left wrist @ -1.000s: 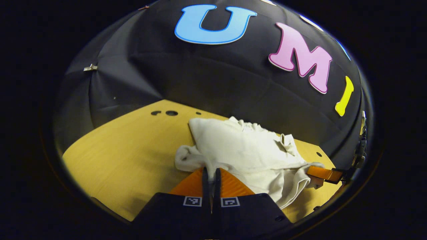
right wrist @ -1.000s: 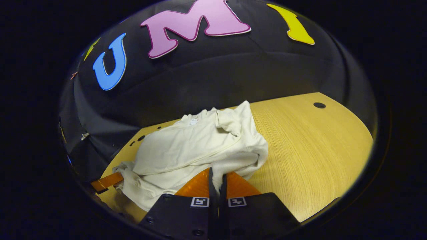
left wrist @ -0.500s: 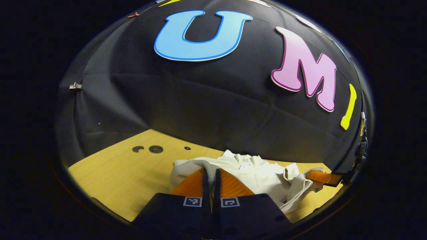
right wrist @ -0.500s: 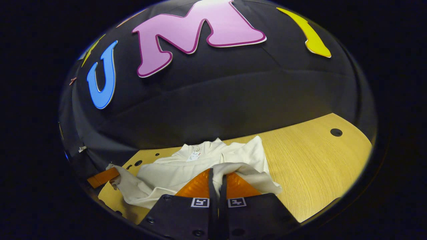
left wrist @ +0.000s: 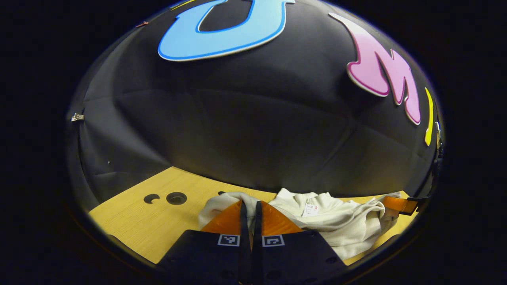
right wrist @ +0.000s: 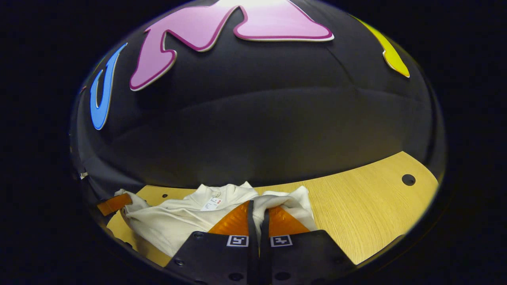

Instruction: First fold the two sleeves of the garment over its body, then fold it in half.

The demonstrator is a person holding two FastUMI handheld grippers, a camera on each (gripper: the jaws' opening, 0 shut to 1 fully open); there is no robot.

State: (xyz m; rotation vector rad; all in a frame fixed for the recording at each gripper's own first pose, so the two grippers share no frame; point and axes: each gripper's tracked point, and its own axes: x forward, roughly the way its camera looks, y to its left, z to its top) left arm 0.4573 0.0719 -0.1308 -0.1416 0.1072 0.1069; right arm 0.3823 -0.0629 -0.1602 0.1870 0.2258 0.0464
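Both grippers pinch the garment's (left wrist: 336, 227) near edge, left gripper (left wrist: 249, 209) and right gripper (right wrist: 258, 209) each clamped on cloth, apparently carrying it forward over the rest lying ahead on the tabletop (right wrist: 364, 213) for the half-fold.

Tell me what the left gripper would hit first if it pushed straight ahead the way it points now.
The left gripper is already shut on a fold of the white garment, so more cloth bunches ahead first. Beyond that lies a short strip of table, then likely the black wall; depth is hard to judge.
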